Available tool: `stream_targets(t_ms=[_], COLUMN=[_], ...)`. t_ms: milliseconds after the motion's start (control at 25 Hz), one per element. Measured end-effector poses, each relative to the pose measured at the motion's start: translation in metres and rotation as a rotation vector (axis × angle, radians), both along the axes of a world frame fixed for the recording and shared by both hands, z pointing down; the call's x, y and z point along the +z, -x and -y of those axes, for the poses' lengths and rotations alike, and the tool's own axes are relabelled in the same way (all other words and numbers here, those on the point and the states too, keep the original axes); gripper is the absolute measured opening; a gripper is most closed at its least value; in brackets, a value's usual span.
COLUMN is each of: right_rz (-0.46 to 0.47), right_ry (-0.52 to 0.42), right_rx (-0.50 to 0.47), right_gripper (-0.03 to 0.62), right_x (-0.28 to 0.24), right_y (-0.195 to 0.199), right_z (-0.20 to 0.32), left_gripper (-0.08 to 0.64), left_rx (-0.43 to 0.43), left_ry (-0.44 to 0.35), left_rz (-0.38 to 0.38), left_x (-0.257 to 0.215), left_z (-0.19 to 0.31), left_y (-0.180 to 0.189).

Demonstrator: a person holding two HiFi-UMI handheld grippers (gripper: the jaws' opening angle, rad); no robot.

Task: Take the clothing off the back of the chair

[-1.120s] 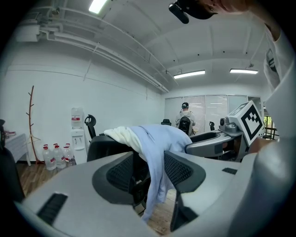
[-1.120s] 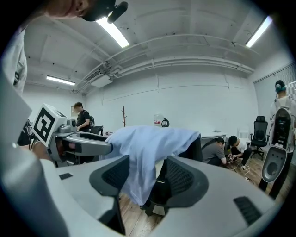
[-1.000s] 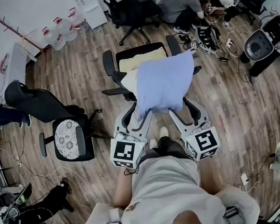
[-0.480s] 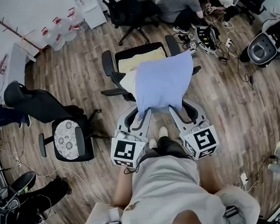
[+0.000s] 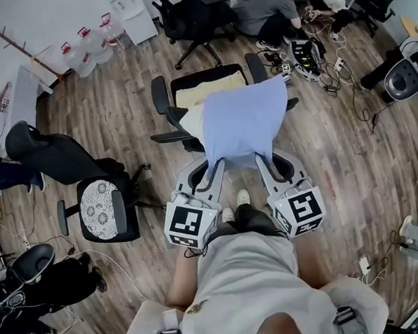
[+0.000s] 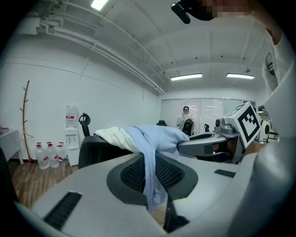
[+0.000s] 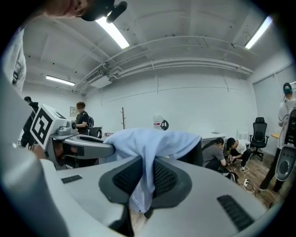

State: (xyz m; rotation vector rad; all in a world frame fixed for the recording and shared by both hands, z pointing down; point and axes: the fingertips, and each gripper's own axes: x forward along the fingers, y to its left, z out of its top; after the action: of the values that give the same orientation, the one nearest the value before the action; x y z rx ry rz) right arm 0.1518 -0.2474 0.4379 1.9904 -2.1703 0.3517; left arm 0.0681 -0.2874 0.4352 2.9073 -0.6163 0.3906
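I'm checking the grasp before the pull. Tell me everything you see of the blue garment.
The blue garment is soft, plain, pale-blue cloth draped over the chair back, overlapping a cream garment. Its near hem hangs down, pinched by the left gripper and right gripper, whose fingers have just been closing on it.

Bare floor (image 5: 352, 158) lies open right of the chair (image 5: 161, 94) draped with clothing (image 5: 245, 120). Left of it a second chair (image 5: 100, 207) stands near; cables (image 5: 343, 80) clutter the far right.
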Motion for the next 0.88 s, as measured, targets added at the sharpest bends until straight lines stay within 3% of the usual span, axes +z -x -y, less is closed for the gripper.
stream_targets(t_ms=[880], right_rz=[-0.036], right_ry=[-0.012], right_rx=[0.051], right_gripper=[0.055], right_x=[-0.012], right_y=[0.010], right_z=[-0.016], left_gripper=[0.057], left_rx=[0.040], left_ry=[-0.022], left_rz=[-0.028], left_x=[-0.015], left_z=[-0.012], left_y=[0.009])
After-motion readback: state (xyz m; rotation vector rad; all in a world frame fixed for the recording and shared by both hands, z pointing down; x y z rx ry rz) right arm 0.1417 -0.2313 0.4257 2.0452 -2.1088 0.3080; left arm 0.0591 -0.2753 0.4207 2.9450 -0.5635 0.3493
